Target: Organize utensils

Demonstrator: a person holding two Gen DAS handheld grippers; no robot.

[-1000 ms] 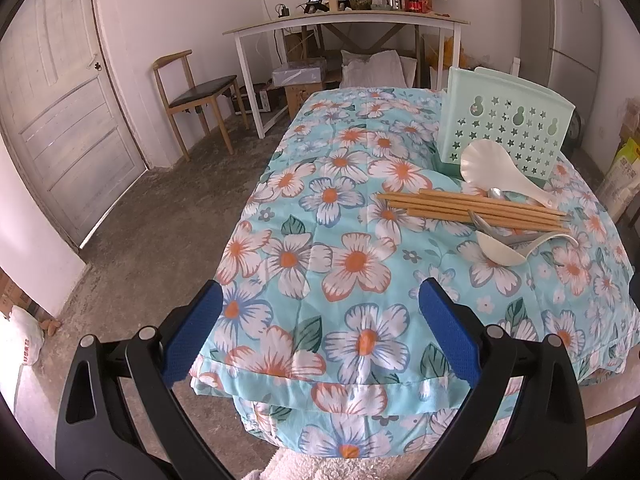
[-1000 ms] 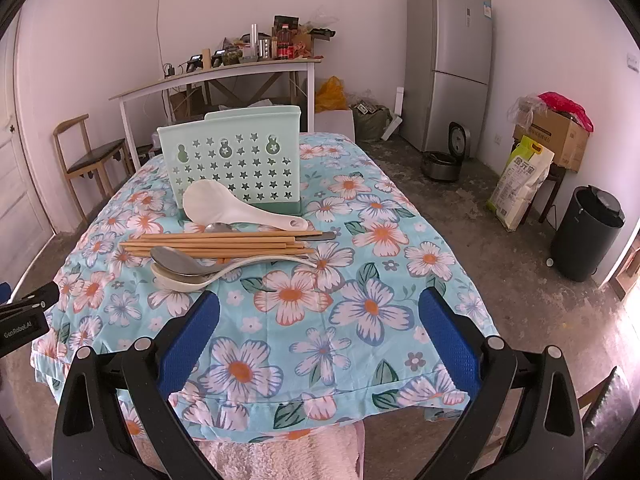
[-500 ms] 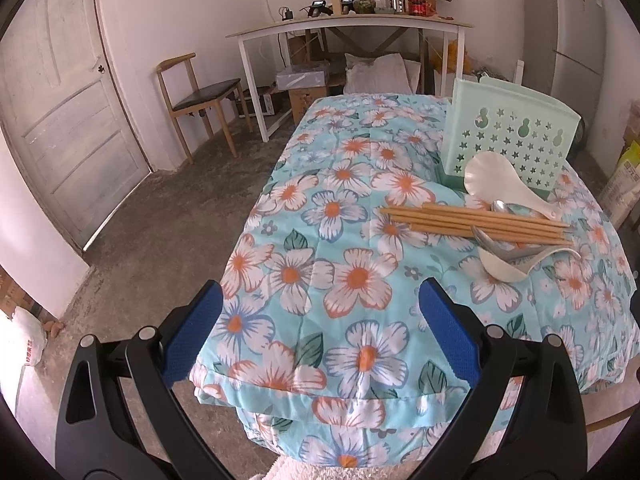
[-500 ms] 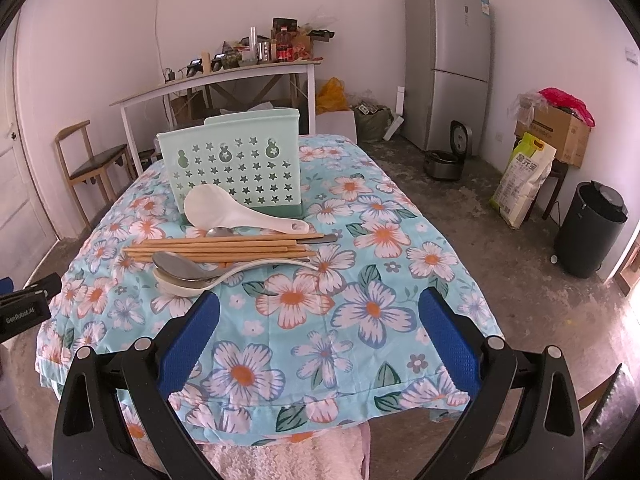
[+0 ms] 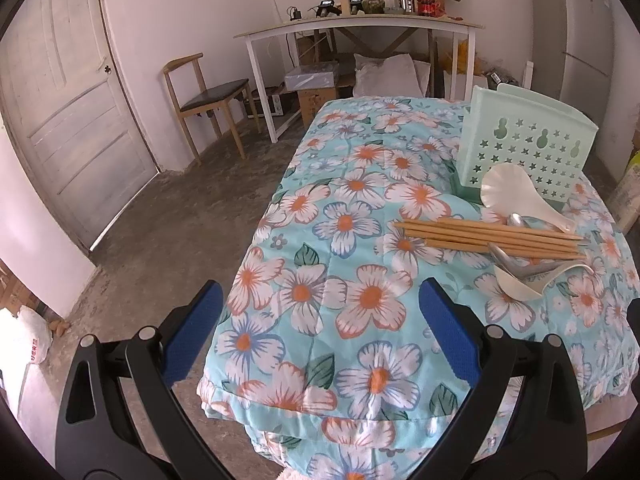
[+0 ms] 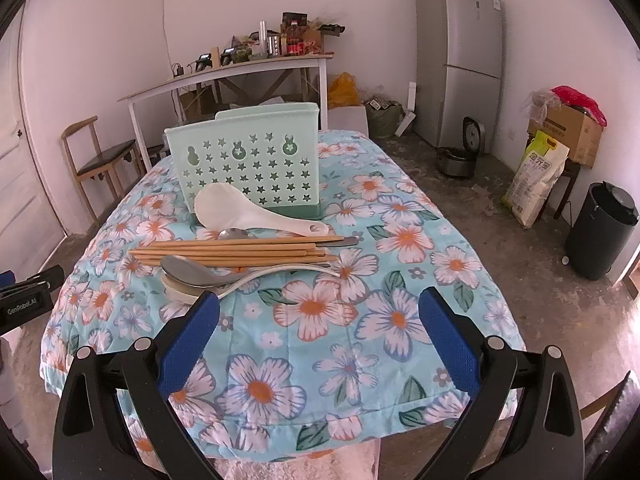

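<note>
Both grippers hang at the near edge of the table with nothing between their blue pads. The right gripper (image 6: 319, 334) stands with its jaws spread wide, holding nothing, and the left gripper (image 5: 320, 326) is spread just as wide and just as empty. Directly under and ahead of both lies the flowered cloth (image 6: 348, 364) that covers the table.

Just past the right gripper's left finger lie two spoons with their bowls nested, a white spoon (image 6: 180, 291) below and a metal spoon (image 6: 188, 270) resting in it, handles running off to the right. From the left gripper these sit well ahead and to the right. Immediately beyond the spoons is a loose bundle of wooden chopsticks (image 6: 236, 250), laid crosswise to the right gripper's line of approach. A second metal utensil (image 6: 234, 234) pokes out from under the far side of the bundle; I cannot tell what kind it is. Next comes a white rice paddle (image 6: 240, 214), its blade leaning against the foot of the pale green utensil holder (image 6: 244, 160), which stands upright, farthest from both grippers.

Judging from this, the sorting has not begun: every utensil is on the cloth and nothing shows in the holder. All the pieces are left to lift and stand in it, the near spoons likely first.
</note>
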